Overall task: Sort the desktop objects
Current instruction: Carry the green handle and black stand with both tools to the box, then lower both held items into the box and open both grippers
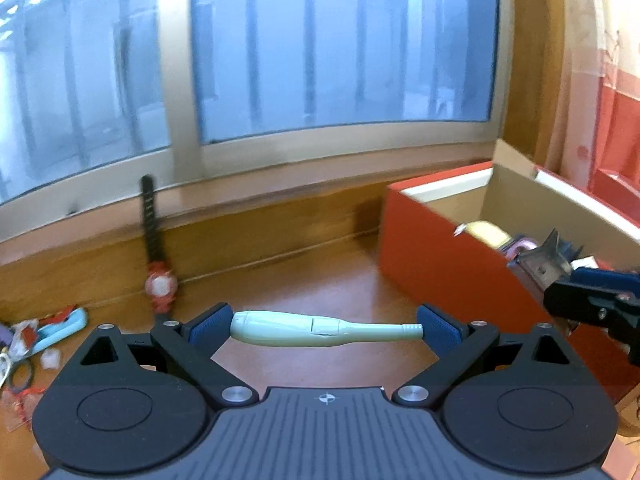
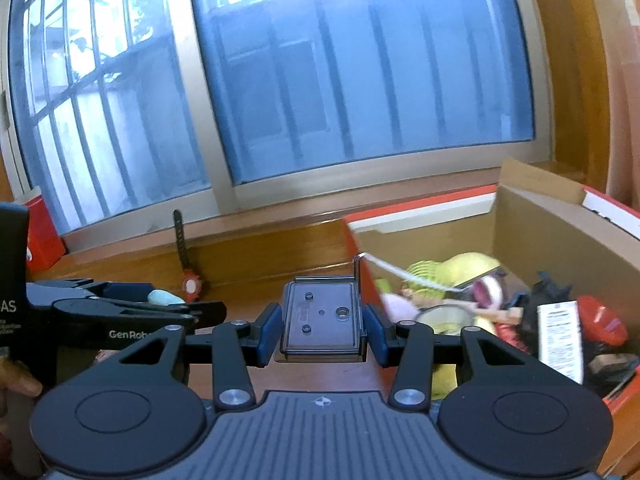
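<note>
My left gripper (image 1: 325, 330) is shut end to end on a pale green handle-shaped device (image 1: 320, 329), held crosswise above the wooden desk. My right gripper (image 2: 320, 330) is shut on a smoky clear plastic case (image 2: 323, 322), held beside the left wall of the red cardboard box (image 2: 560, 232). The box (image 1: 432, 240) stands open at the right and holds several items, among them a yellow toy (image 2: 468, 266). In the left wrist view the right gripper (image 1: 592, 300) with the case (image 1: 540, 262) is at the box's near rim. In the right wrist view the left gripper (image 2: 120, 308) is at the left.
A red watch with a black strap (image 1: 159, 280) leans against the window ledge; it also shows in the right wrist view (image 2: 190, 284). A pile of small items (image 1: 36, 336) lies at the desk's left. A red container (image 2: 42, 232) stands by the window at the left.
</note>
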A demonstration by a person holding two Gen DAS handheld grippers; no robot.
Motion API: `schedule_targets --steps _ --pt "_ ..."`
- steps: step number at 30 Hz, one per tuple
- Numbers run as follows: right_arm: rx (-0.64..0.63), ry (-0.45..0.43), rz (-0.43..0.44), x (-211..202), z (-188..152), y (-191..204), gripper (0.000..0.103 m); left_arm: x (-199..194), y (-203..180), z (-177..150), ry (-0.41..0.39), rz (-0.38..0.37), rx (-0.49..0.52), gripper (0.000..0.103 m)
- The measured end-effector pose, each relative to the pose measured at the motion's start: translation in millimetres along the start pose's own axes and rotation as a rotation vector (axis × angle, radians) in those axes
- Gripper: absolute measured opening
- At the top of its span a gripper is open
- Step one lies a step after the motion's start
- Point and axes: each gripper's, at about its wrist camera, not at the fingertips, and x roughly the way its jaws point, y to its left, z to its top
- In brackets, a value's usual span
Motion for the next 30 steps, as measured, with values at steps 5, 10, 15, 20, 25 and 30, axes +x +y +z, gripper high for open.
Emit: schedule_targets --steps 5,10,15,20,25,30 --pt "0.015 -0.018 -0.027 -7.1 2.3 -26.6 0.048 8.2 -28.6 10.4 -0.020 -0.023 0.019 0.098" --pt "0.032 -0.033 -0.061 -13.4 3.6 -49.7 0.048 16.3 -52.1 20.3 -0.033 -0.054 0.034 0.098" --pt "0.061 -0.047 -0.102 -17.3 4.7 -73.5 0.048 24.6 -76.5 33.4 -0.052 -0.078 0.071 0.098" --pt "0.084 -0.055 -0.139 -20.5 3.3 -93.7 0.048 35.4 -99.1 43.6 -0.056 -0.105 0.099 0.098" --pt "0.101 -0.058 -0.174 -22.1 2.6 -111.5 0.048 47.6 -119.8 48.7 -0.045 -0.132 0.125 0.098" --pt "0.120 -0.057 -0.205 -21.8 1.7 -129.2 0.048 60.1 -136.8 53.0 -0.029 -0.151 0.129 0.099"
